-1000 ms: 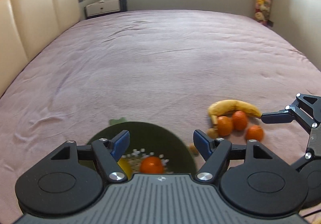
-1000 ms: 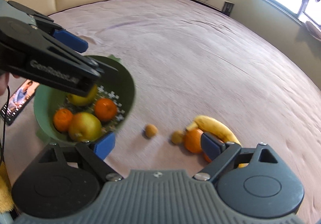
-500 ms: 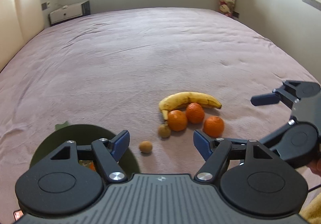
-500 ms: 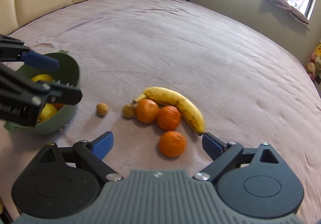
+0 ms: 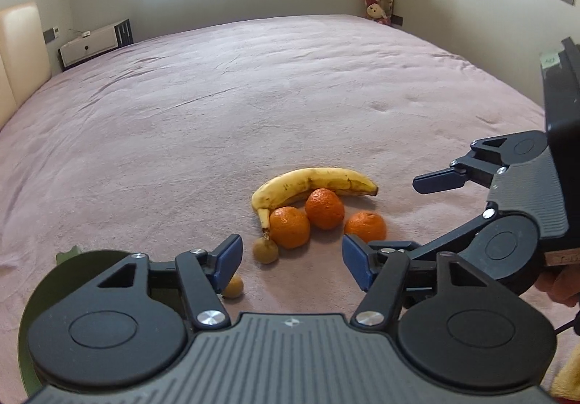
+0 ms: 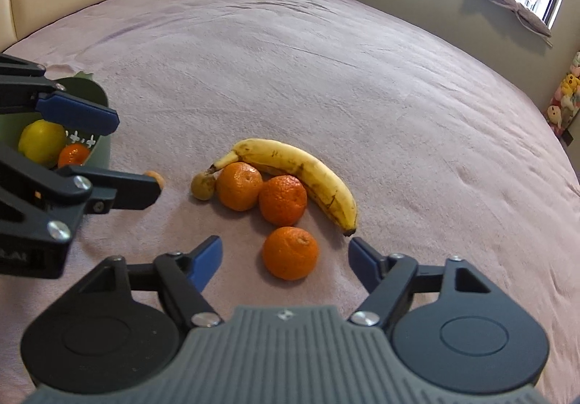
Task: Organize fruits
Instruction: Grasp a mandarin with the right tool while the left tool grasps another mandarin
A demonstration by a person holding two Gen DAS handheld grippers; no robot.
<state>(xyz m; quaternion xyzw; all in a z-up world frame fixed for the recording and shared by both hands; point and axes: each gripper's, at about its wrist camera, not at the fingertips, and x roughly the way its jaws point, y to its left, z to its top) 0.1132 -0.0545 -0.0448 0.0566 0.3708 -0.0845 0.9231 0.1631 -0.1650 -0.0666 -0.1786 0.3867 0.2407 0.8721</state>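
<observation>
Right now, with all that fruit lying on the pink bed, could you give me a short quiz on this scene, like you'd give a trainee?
1. How many round orange tangerines lie loose on the pink bedspread?
2. True or false: the long yellow banana is already in the green plastic bowl.
3. Which fruit lies just ahead of the right claw, between its blue pads: A the banana, B the lone tangerine, C the small brown fruit?

Key
1. Three; a fourth is in the bowl beside a yellow-green fruit.
2. False: it lies on the bedspread behind two tangerines.
3. B. The claw has just been narrowing but grips nothing; so has the left claw.
</observation>
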